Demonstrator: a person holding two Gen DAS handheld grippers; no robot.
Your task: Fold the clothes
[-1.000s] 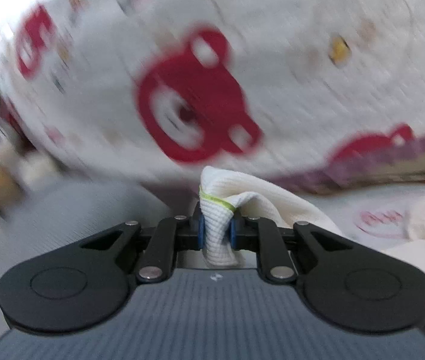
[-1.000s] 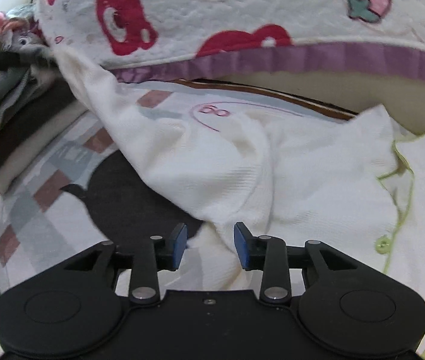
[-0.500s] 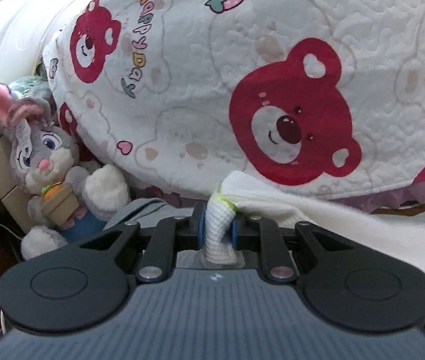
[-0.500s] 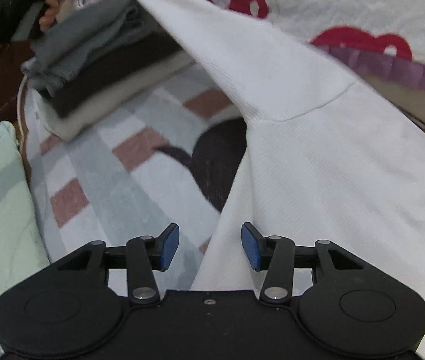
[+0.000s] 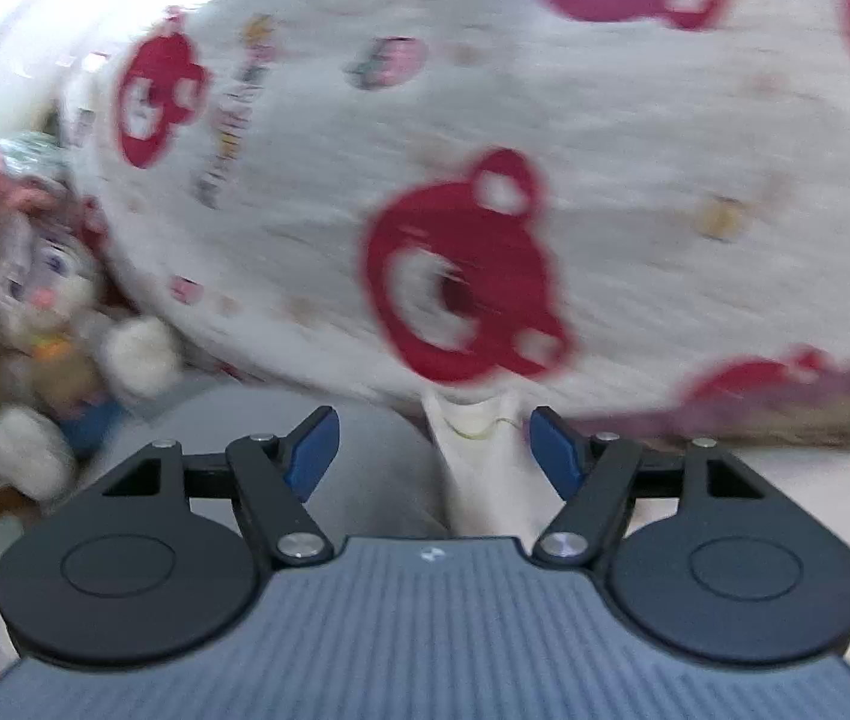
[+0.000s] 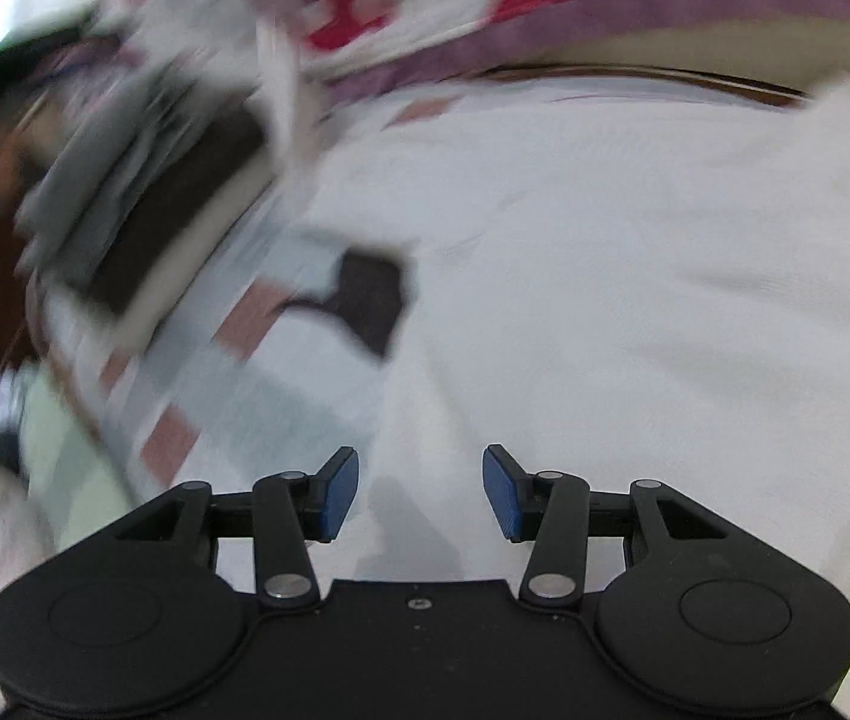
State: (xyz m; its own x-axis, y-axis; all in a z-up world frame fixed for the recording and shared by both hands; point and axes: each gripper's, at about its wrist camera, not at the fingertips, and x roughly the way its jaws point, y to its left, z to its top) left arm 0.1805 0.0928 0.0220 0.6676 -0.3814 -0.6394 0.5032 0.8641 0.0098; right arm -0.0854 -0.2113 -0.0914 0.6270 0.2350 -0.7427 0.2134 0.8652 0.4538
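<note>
The white garment [image 6: 635,276] is lying spread across the patterned bed sheet [image 6: 281,360], its body flat just in front of the bear quilt [image 6: 545,6], and I am seeing the big change at its sleeve end. Half a second ago my left gripper [image 5: 434,447] was pinching that sleeve cuff [image 5: 476,420] tightly between the blue pads; now its jaws are standing wide apart and gripping nothing, with the cuff sitting loose between them, green stitching showing, just below the quilt's edge. I am reading that as a release: the sleeve is being laid down rather than carried, so one fold stroke is likely ending here, though the blur is keeping me from seeing how neatly it is landing.

My right gripper [image 6: 419,489] is hovering open too, empty, with the garment's near edge directly under and ahead of its fingers; whether the pads are touching cloth I cannot tell.

Left of the garment, toward the quilt's left end, a stack of folded clothes [image 6: 149,192] is resting on the sheet. In the left view a plush rabbit [image 5: 47,300] is sitting beside the quilt's left edge.
</note>
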